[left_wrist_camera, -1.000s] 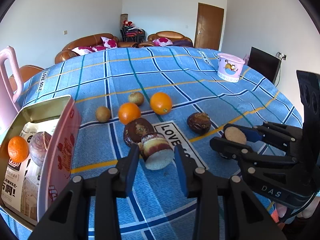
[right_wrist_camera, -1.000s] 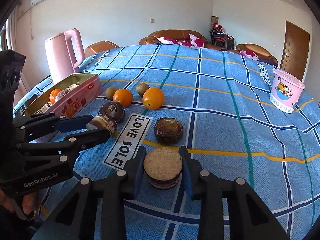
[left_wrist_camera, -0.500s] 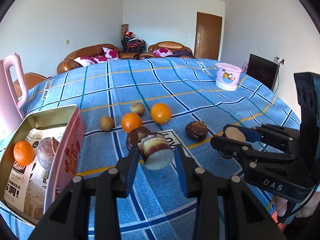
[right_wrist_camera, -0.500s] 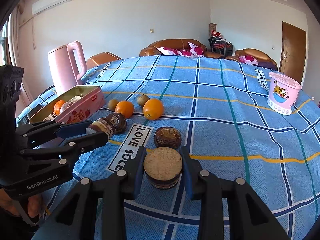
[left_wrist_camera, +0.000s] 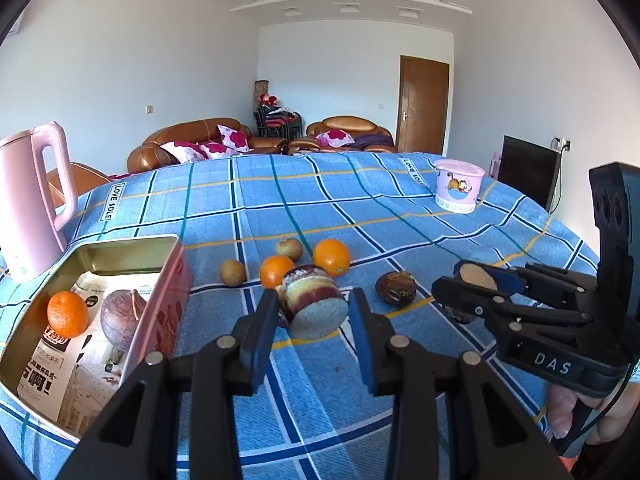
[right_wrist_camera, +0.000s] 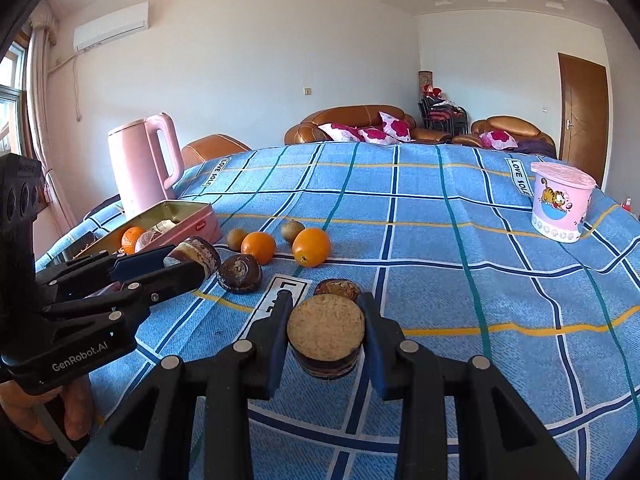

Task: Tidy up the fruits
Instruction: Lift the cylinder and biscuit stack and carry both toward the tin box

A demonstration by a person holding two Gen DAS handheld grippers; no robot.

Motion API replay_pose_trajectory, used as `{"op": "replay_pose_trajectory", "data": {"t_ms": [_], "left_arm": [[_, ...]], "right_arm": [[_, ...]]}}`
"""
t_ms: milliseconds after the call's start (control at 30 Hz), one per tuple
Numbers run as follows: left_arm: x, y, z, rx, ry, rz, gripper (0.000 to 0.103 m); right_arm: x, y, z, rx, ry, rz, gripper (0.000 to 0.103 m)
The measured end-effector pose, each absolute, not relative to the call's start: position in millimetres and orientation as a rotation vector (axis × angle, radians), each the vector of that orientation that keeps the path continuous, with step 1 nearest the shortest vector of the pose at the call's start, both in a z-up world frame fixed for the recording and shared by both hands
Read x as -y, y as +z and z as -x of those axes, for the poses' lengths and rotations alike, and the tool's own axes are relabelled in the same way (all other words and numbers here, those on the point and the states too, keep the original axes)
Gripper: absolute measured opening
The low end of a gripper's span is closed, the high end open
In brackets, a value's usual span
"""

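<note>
Two handheld grippers each lift a cut half of a dark purple fruit above a bench [left_wrist_camera: 400, 208] draped in blue plaid cloth, apparently bound for the open pink tin [left_wrist_camera: 160, 304] at the left, where an orange [left_wrist_camera: 67, 314] and a purple-skinned fruit [left_wrist_camera: 122, 316] already lie. The left gripper [left_wrist_camera: 314, 314] clenches its half fruit [left_wrist_camera: 314, 300] between both blue fingers, pale cut face turned toward the camera, just beside the tin's near wall. The right gripper [right_wrist_camera: 326, 336] grips the other half [right_wrist_camera: 326, 334] the same way, cut face up, squarely between its fingers and clear of the cloth. Still loose on the bench are two oranges [right_wrist_camera: 311, 247], two small brown fruits [right_wrist_camera: 292, 230] and two dark purple fruits [right_wrist_camera: 239, 273], suggesting the sorting is partway done.
</note>
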State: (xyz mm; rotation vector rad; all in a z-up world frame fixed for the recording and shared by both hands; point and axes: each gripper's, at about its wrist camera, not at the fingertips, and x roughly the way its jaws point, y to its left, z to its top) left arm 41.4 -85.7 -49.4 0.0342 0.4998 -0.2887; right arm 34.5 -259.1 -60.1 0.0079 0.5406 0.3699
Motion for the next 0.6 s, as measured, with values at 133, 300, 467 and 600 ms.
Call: {"op": "replay_pose_trajectory", "data": {"t_ms": [133, 300, 467, 600], "left_arm": [[82, -48, -38, -0.472, -0.278, -0.021, 0.037], [77, -45, -34, -0.443, -0.268, 0.0, 0.038], [76, -43, -32, -0.421, -0.263, 0.009, 0.038], [74, -42, -28, -0.403, -0.26, 0.016, 0.038]], "right_arm": [[260, -59, -33, -0.529, 0.368, -0.008, 0.035], [261, -58, -30, -0.506, 0.369, -0.014, 0.035], [263, -58, -27, -0.488, 0.372, -0.019, 0.035], [264, -57, -26, -0.476, 0.373, -0.021, 0.035]]}}
